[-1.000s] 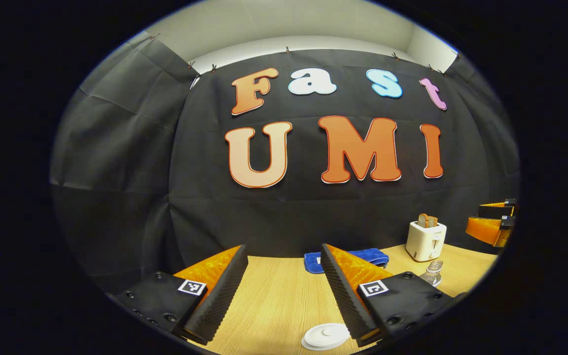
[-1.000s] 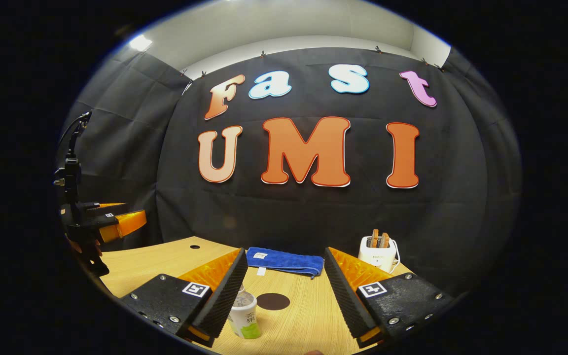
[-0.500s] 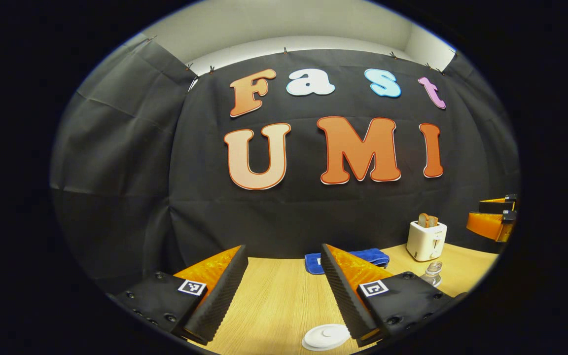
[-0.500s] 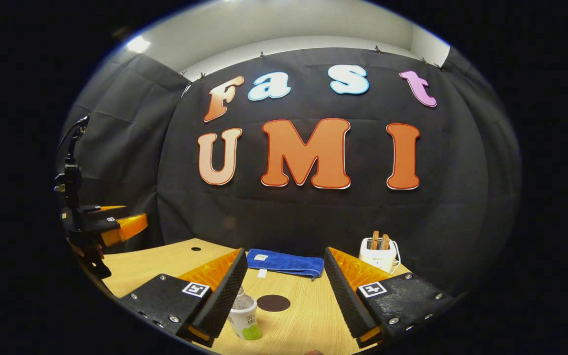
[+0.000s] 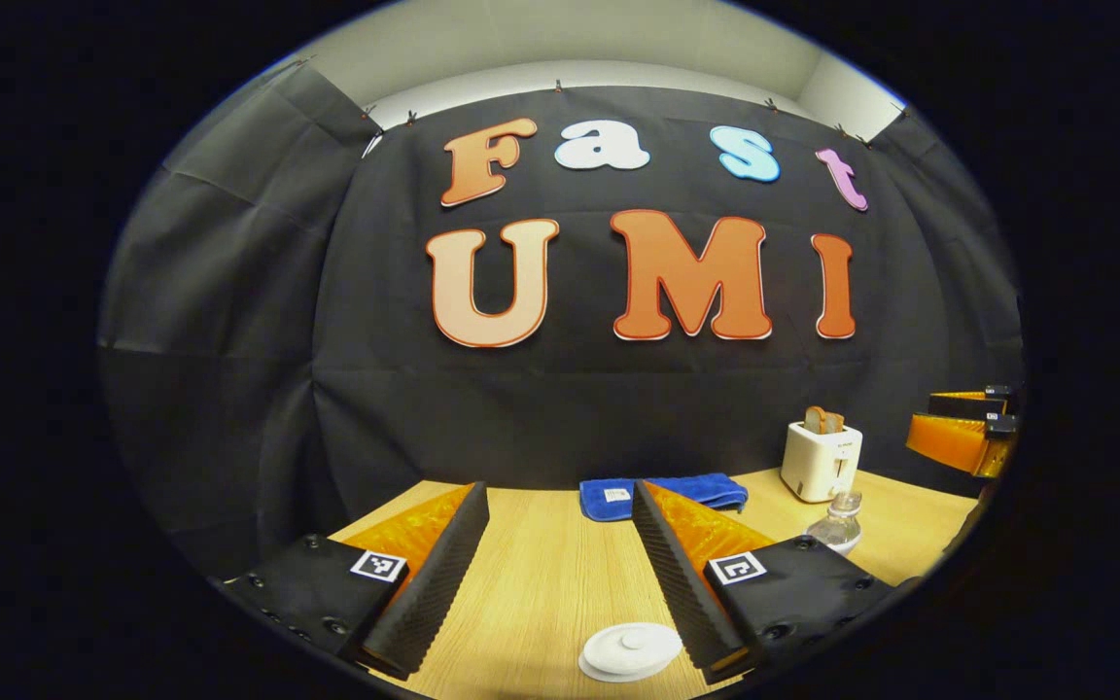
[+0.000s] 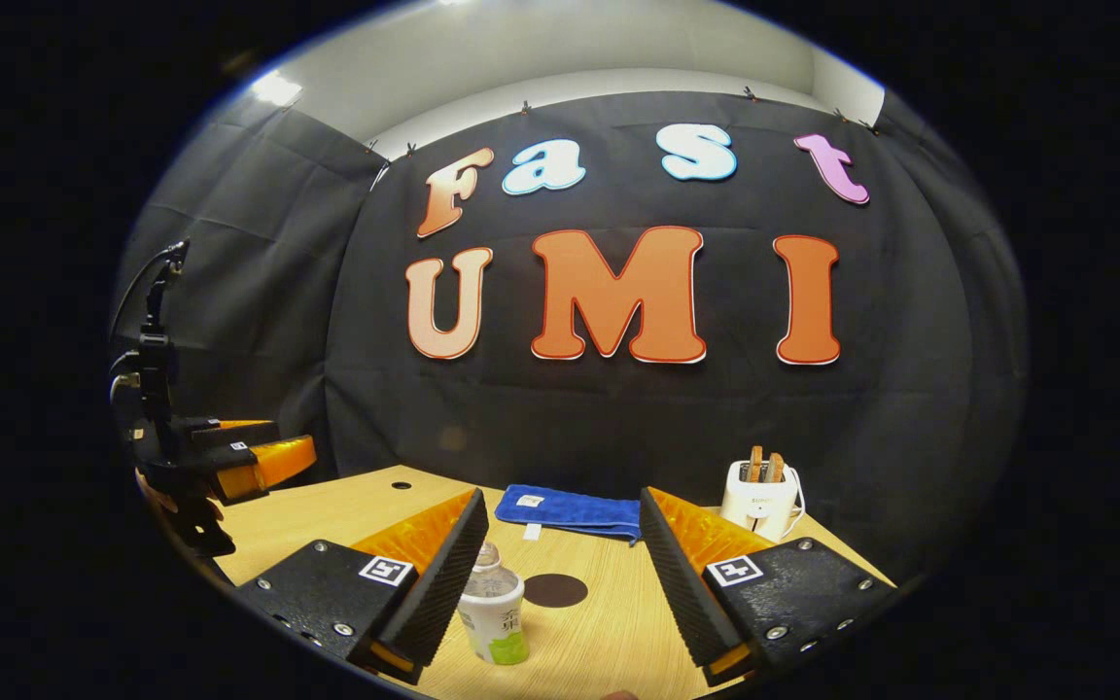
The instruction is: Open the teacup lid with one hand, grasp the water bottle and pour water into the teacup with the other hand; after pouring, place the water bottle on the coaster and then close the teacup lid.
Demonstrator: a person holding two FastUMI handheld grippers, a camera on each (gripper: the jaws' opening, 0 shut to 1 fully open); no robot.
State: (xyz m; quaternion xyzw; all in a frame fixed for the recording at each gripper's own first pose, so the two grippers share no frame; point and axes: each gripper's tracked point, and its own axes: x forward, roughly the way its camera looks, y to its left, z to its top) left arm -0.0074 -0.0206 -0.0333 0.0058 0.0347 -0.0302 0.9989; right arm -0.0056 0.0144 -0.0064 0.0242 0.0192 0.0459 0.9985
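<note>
The white round teacup lid [image 5: 630, 651] with a small knob lies low in the left gripper view, just inside the right finger; the cup under it is hidden. My left gripper [image 5: 558, 491] is open above and behind the lid, with nothing between its fingers. A small clear water bottle [image 6: 494, 612] with a white and green label stands upright by the left finger of my open right gripper [image 6: 562, 496]. Beyond the bottle a dark round coaster [image 6: 555, 590] lies flat on the wooden table [image 6: 609, 632]. The same bottle [image 5: 837, 525] appears to the right in the left gripper view.
A folded blue towel [image 6: 570, 510] lies at the table's back edge. A white toaster [image 6: 762, 498] with bread slices stands at the back right. The left gripper [image 6: 249, 457], held by a hand, hovers at the far left. A small hole [image 6: 402, 484] marks the tabletop.
The left gripper view has tipped down and turned right, so the lid now sits nearer the gap between its fingers. In the right gripper view the bottle has shifted right toward the gap.
</note>
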